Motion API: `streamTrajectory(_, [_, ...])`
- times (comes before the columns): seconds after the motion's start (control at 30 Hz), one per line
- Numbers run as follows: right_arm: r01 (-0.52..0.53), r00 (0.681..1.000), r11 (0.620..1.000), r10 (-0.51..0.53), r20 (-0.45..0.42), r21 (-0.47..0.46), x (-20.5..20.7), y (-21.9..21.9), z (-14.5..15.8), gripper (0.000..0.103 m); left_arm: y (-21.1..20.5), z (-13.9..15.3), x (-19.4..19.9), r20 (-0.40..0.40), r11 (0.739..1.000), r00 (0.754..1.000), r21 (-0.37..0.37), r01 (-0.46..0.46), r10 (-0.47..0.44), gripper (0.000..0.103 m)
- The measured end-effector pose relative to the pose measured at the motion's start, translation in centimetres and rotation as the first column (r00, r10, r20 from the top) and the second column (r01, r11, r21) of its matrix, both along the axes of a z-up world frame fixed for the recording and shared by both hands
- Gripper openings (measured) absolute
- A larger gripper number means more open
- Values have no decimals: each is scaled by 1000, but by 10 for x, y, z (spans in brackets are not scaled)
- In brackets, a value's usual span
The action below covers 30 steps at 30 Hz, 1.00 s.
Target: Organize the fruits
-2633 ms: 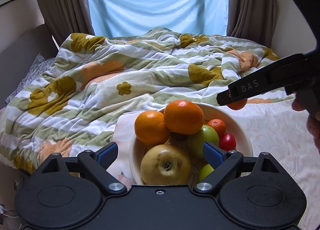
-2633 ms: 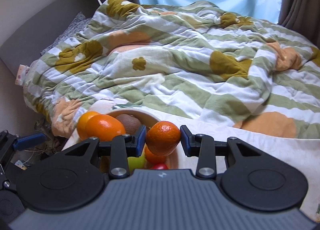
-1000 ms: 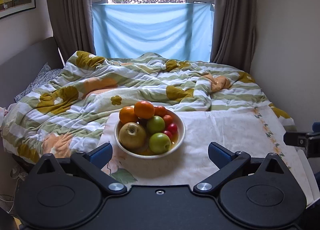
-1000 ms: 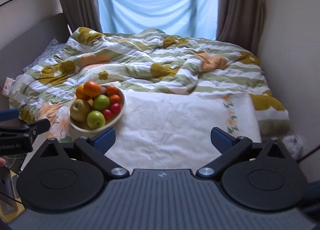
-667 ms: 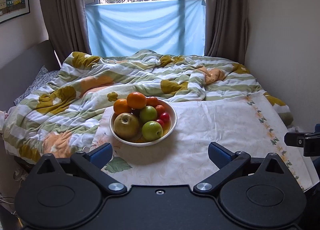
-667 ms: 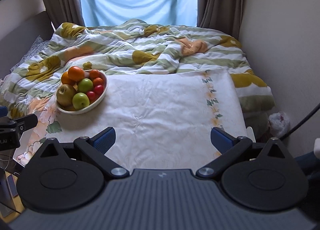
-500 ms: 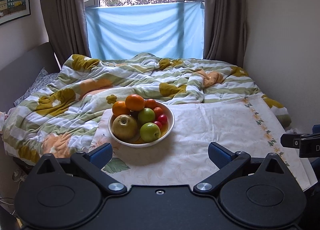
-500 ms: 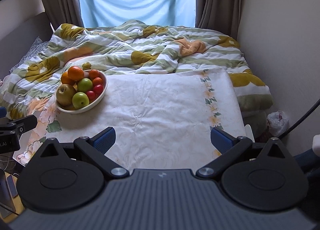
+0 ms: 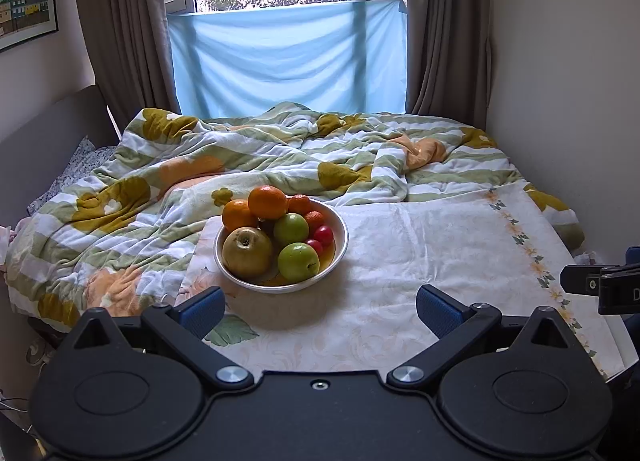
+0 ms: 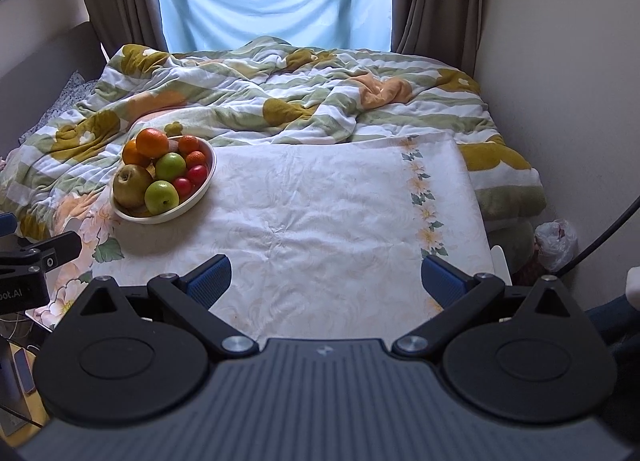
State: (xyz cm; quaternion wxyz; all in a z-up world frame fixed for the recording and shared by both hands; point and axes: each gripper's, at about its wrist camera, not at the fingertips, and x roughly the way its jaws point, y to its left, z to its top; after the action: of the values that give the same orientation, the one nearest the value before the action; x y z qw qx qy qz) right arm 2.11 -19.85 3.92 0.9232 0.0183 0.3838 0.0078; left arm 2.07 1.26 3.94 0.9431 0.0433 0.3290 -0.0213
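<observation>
We see the bowl (image 9: 340, 257) of fruit on the desk's (image 10: 320, 213) far left, left gripper (image 9: 320, 307) and right gripper (image 10: 326, 277) near us — both spread wide, holding nothing.

Both wrist cams sit back from the bed, facing the window – left one nearer the fruit bowl (image 9: 340, 257) – both catch it.

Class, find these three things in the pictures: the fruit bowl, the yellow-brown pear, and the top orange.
bowl (image 9: 340, 239), left wrist view, bare right rim.
pear (image 9: 248, 253), left wrist view, middle of its skin.
orange (image 10: 152, 143), right wrist view, centre of its peel.
</observation>
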Motion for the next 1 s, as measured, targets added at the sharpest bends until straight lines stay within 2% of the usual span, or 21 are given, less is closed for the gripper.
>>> streamTrajectory(1.0, [1, 1000, 1000, -1, -4, 5, 3, -2, -1, 103, -2, 3, 0, 18, 1000, 1000, 27, -6, 5, 103])
